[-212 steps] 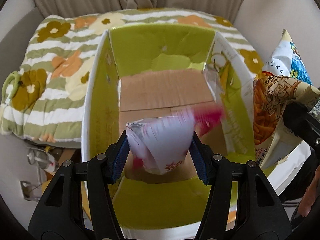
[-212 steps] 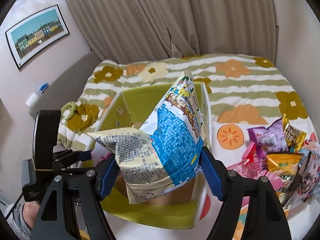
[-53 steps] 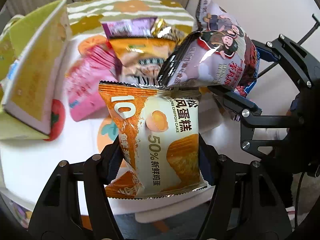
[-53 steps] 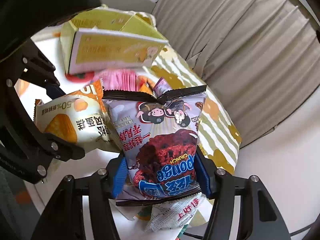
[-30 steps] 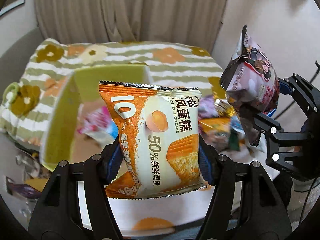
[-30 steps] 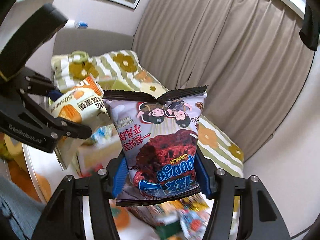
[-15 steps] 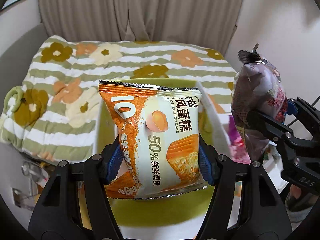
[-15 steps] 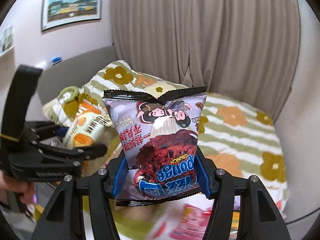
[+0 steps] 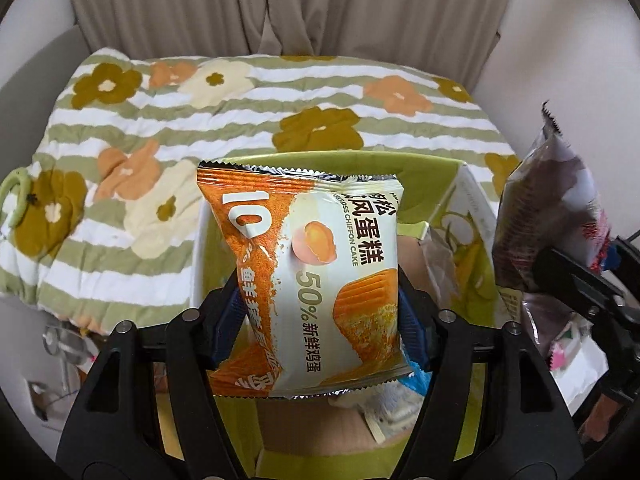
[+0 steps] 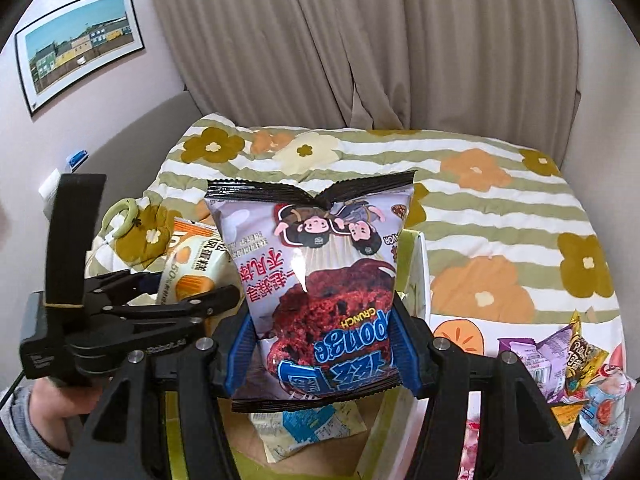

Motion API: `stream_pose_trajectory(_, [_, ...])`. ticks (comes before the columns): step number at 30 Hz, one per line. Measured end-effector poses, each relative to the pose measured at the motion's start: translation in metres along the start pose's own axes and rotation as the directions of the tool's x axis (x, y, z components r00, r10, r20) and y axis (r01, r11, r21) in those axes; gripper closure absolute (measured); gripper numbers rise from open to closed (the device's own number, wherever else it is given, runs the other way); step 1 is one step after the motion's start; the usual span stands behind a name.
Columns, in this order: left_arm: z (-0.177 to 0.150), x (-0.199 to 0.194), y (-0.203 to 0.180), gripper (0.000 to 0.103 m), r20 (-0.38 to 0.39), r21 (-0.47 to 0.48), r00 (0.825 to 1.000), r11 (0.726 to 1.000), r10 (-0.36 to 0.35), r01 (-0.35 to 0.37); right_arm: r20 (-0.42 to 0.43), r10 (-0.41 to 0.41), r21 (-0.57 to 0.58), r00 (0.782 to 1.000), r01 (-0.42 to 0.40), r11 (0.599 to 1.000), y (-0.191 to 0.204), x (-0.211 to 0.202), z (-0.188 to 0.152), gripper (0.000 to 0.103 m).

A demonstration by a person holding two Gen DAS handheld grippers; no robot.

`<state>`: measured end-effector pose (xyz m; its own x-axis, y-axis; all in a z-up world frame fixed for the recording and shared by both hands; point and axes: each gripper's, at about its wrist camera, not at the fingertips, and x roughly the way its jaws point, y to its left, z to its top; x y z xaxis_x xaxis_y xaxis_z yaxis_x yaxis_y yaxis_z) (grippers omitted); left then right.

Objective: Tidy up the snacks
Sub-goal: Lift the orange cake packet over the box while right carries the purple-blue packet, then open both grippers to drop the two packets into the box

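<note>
My left gripper (image 9: pixel 320 312) is shut on an orange and white chiffon cake pack (image 9: pixel 316 264) and holds it upright over the open green cardboard box (image 9: pixel 440 184). My right gripper (image 10: pixel 324 344) is shut on a purple Sponge Crunch bag (image 10: pixel 320 276), held upside down above the same box (image 10: pixel 416 276). The purple bag shows at the right of the left wrist view (image 9: pixel 548 216). The cake pack (image 10: pixel 192 264) and left gripper show at the left of the right wrist view. A blue and white snack bag (image 10: pixel 316 426) lies inside the box.
A pile of loose snack packs (image 10: pixel 568 364) lies on the white table to the right of the box. A floral striped blanket (image 9: pixel 200 92) covers the sofa behind. Curtains (image 10: pixel 360 40) hang at the back. A framed picture (image 10: pixel 76 44) hangs on the left wall.
Both grippers have swung from the snack pile on the right to above the box, each keeping its pack. The view now looks down into the box.
</note>
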<state>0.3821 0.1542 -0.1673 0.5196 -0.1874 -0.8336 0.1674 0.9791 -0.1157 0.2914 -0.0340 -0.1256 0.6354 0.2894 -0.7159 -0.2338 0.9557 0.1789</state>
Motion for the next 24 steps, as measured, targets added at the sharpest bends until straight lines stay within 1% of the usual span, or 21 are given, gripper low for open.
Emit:
stream_pose_trajectory(1, [0.002, 0.005, -0.001, 0.016, -0.009, 0.009, 1.0, 1.0, 0.018, -0.018, -0.004, 0.006, 0.003, 1.0, -0.006, 1.0, -0.001, 0.003, 0.002, 0.047])
stream_pose_trajectory(2, [0.003, 0.008, -0.003, 0.009, -0.012, 0.013, 0.999, 0.999, 0.043, -0.043, -0.008, 0.012, 0.004, 1.0, -0.012, 1.0, -0.002, 0.007, 0.004, 0.047])
stream_pose_trajectory(3, [0.003, 0.008, -0.003, 0.002, 0.0, 0.01, 0.998, 0.998, 0.058, -0.058, -0.014, 0.016, 0.004, 1.0, -0.016, 1.0, -0.001, 0.01, 0.006, 0.047])
stream_pose_trajectory(4, [0.004, 0.006, -0.002, 0.002, 0.014, 0.004, 0.998, 0.999, 0.054, -0.054, -0.021, 0.019, 0.004, 1.0, -0.019, 1.0, 0.0, 0.014, 0.007, 0.047])
stream_pose_trajectory(6, [0.004, 0.005, 0.002, 0.002, 0.012, -0.009, 0.999, 0.999, 0.053, -0.053, -0.028, 0.032, 0.005, 0.999, -0.032, 0.999, -0.002, 0.018, 0.009, 0.047])
stream_pose_trajectory(8, [0.0, -0.002, 0.007, 0.002, 0.021, -0.034, 0.997, 0.997, 0.073, -0.072, -0.036, 0.052, 0.01, 0.998, -0.052, 0.999, -0.005, 0.023, 0.011, 0.047])
stream_pose_trajectory(11, [-0.012, -0.012, 0.018, 0.002, 0.027, -0.079, 0.996, 0.993, 0.085, -0.083, -0.063, 0.089, 0.018, 0.994, -0.088, 0.996, -0.006, 0.033, 0.012, 0.047])
stream_pose_trajectory(14, [-0.02, -0.021, 0.024, 0.002, 0.032, -0.104, 0.993, 0.989, 0.112, -0.108, -0.092, 0.111, 0.019, 0.99, -0.11, 0.994, -0.005, 0.046, 0.014, 0.047])
stream_pose_trajectory(16, [-0.025, -0.025, 0.028, 0.002, 0.033, -0.126, 0.993, 0.986, 0.117, -0.112, -0.105, 0.118, 0.027, 0.987, -0.116, 0.993, -0.006, 0.053, 0.015, 0.047])
stream_pose_trajectory(19, [-0.032, -0.027, 0.032, 0.002, 0.026, -0.163, 0.994, 0.982, 0.104, -0.099, -0.123, 0.113, 0.048, 0.986, -0.107, 0.993, -0.009, 0.065, 0.016, 0.046])
stream_pose_trajectory(20, [-0.033, -0.027, 0.033, 0.002, 0.022, -0.167, 0.995, 0.981, 0.099, -0.094, -0.137, 0.11, 0.057, 0.984, -0.103, 0.993, -0.009, 0.069, 0.016, 0.044])
stream_pose_trajectory(21, [-0.036, -0.027, 0.033, 0.002, 0.015, -0.174, 0.995, 0.98, 0.095, -0.091, -0.153, 0.112, 0.067, 0.982, -0.103, 0.992, -0.01, 0.073, 0.015, 0.034])
stream_pose_trajectory(22, [-0.038, -0.029, 0.034, 0.002, 0.014, -0.18, 0.995, 0.979, 0.1, -0.096, -0.164, 0.12, 0.081, 0.979, -0.108, 0.991, -0.012, 0.076, 0.015, 0.019])
stream_pose_trajectory(24, [-0.042, -0.034, 0.032, 0.002, 0.018, -0.184, 0.995, 0.978, 0.102, -0.096, -0.153, 0.129, 0.097, 0.98, -0.115, 0.989, -0.015, 0.074, 0.011, 0.006])
